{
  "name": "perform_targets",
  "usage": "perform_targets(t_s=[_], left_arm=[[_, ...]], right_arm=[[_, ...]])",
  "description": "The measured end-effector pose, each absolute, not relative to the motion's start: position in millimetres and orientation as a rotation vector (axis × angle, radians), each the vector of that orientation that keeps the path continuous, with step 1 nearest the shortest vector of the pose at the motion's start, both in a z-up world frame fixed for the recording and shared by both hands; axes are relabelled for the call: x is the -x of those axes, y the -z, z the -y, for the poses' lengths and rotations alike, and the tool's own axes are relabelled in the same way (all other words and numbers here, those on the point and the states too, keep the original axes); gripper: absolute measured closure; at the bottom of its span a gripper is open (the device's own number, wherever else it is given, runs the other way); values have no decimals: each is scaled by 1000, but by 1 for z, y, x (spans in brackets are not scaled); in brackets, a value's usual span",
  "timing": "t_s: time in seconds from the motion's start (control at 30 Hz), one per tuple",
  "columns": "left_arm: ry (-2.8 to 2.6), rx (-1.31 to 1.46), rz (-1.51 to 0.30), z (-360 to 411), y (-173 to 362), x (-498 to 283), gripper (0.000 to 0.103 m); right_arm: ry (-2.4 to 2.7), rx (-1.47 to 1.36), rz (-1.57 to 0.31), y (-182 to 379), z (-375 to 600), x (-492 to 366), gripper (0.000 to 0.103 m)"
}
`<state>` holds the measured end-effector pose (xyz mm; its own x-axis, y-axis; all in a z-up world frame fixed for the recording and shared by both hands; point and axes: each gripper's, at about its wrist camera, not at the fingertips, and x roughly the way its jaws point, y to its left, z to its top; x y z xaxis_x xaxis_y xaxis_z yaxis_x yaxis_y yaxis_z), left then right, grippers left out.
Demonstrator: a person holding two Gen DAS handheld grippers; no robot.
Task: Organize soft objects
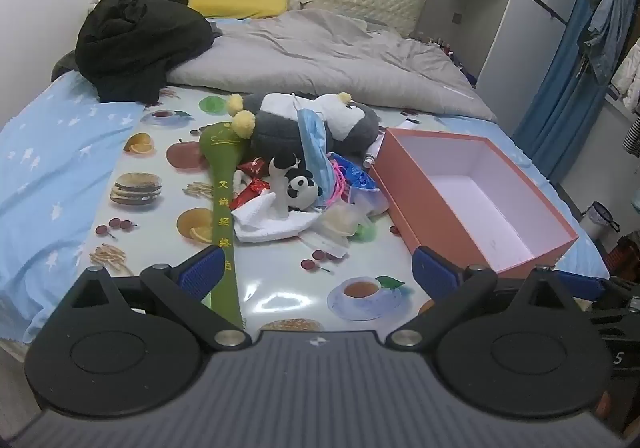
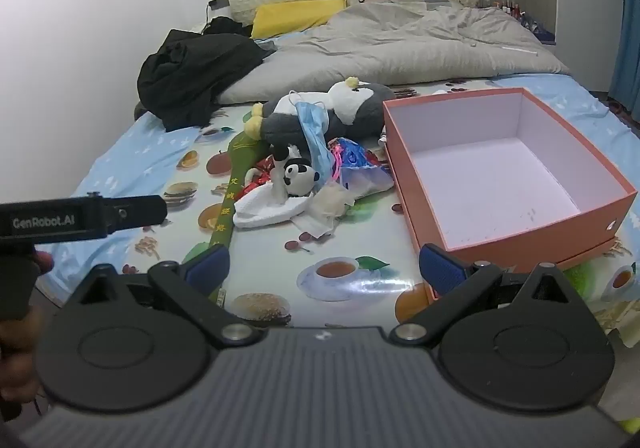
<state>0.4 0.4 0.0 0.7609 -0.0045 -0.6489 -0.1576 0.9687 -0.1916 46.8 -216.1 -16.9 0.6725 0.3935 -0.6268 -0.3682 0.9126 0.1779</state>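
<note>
While both claws hung wide open and empty above the bed's glossy food-print cover point(image 1: 280, 300), the heap of soft things lay ahead of the left claw point(image 1: 316, 272), with the empty orange cardboard box point(image 2: 500, 168) just right of it. The right claw point(image 2: 324, 268) would best take the small panda plush point(image 2: 298, 178) on top first, pinching its body squarely.

I see a grey-and-white plush penguin point(image 1: 316, 120) lying atop a heap with a small panda toy point(image 1: 302, 190), beside an empty orange cardboard box point(image 1: 440, 204).
</note>
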Motion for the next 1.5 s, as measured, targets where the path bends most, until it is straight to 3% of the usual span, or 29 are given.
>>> perform_targets(t_s=[1.5], left_arm=[[-77, 226, -702, 5, 17, -6, 0]], right_arm=[[-384, -17, -701, 26, 221, -47, 0]])
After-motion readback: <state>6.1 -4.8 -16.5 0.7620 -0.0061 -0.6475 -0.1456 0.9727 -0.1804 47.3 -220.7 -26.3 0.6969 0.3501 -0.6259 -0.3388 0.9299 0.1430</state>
